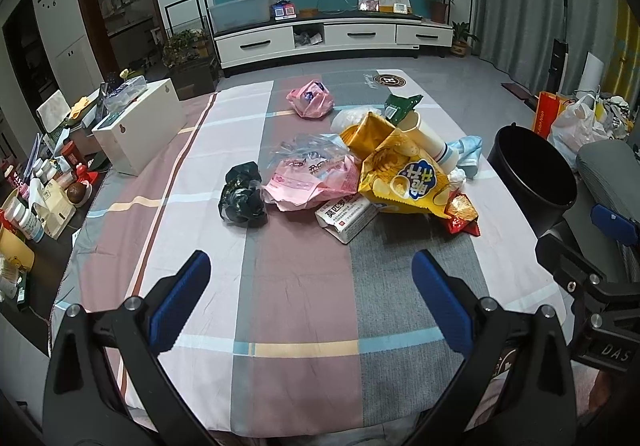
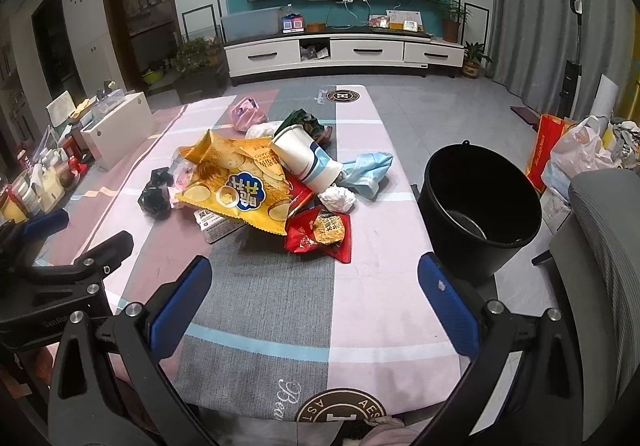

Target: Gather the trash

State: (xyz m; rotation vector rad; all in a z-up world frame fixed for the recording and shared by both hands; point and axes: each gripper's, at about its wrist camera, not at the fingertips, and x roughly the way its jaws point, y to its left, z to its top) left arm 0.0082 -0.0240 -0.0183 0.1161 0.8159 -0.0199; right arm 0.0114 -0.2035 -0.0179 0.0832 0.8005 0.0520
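Note:
A pile of trash lies mid-table: a yellow chip bag [image 1: 404,178] [image 2: 236,182], a paper cup [image 1: 434,144] [image 2: 306,160], a red wrapper [image 1: 462,214] [image 2: 320,234], a small carton [image 1: 346,220], pink bags [image 1: 316,182], a black bag [image 1: 242,196] [image 2: 154,194], crumpled white paper [image 2: 338,198] and a blue cloth [image 2: 370,168]. A black bin [image 1: 534,176] [image 2: 480,202] stands at the table's right edge. My left gripper [image 1: 312,266] and right gripper [image 2: 314,270] are open and empty, hovering over the near table, short of the pile.
A checked cloth covers the table [image 1: 304,306]. A white box [image 1: 140,130] and cluttered bottles [image 1: 28,222] sit at the left. Another pink bag [image 1: 310,100] lies farther back. A grey chair [image 2: 604,246] and shopping bags [image 2: 576,150] are on the right.

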